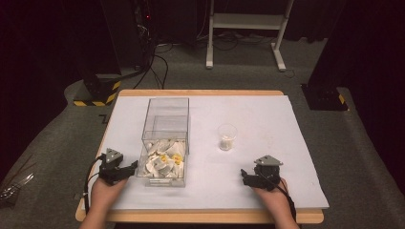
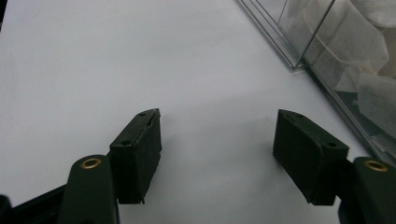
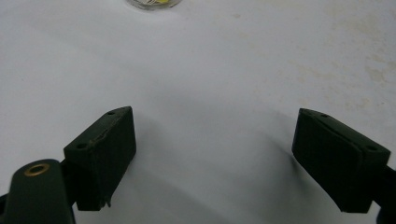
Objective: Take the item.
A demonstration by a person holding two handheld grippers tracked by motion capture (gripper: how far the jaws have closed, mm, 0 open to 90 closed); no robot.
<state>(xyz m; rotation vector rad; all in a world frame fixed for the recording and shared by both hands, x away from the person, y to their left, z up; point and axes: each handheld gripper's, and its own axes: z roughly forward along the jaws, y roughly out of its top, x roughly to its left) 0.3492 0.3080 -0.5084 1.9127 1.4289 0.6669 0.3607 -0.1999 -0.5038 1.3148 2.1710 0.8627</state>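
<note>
A clear plastic box [image 1: 165, 143] holding several white tea bags [image 1: 162, 162] stands on the left half of the white table top [image 1: 248, 186]. A small clear cup [image 1: 227, 137] with something pale in its bottom stands right of the box. My left gripper [image 1: 128, 168] rests near the front edge, just left of the box, open with nothing between its jaws [image 2: 217, 140]; the box wall [image 2: 327, 56] shows at the upper right of the left gripper view. My right gripper [image 1: 245, 177] sits low at the front right, open and empty [image 3: 215, 149], below the cup [image 3: 152, 3].
Beyond the table lie grey carpet, black cables and the white legs of a stand [image 1: 248, 28]. Dark equipment with yellow-black striped feet [image 1: 98, 95] sits at the back left, another dark base [image 1: 325, 98] at the back right. White table surface lies open between box and cup.
</note>
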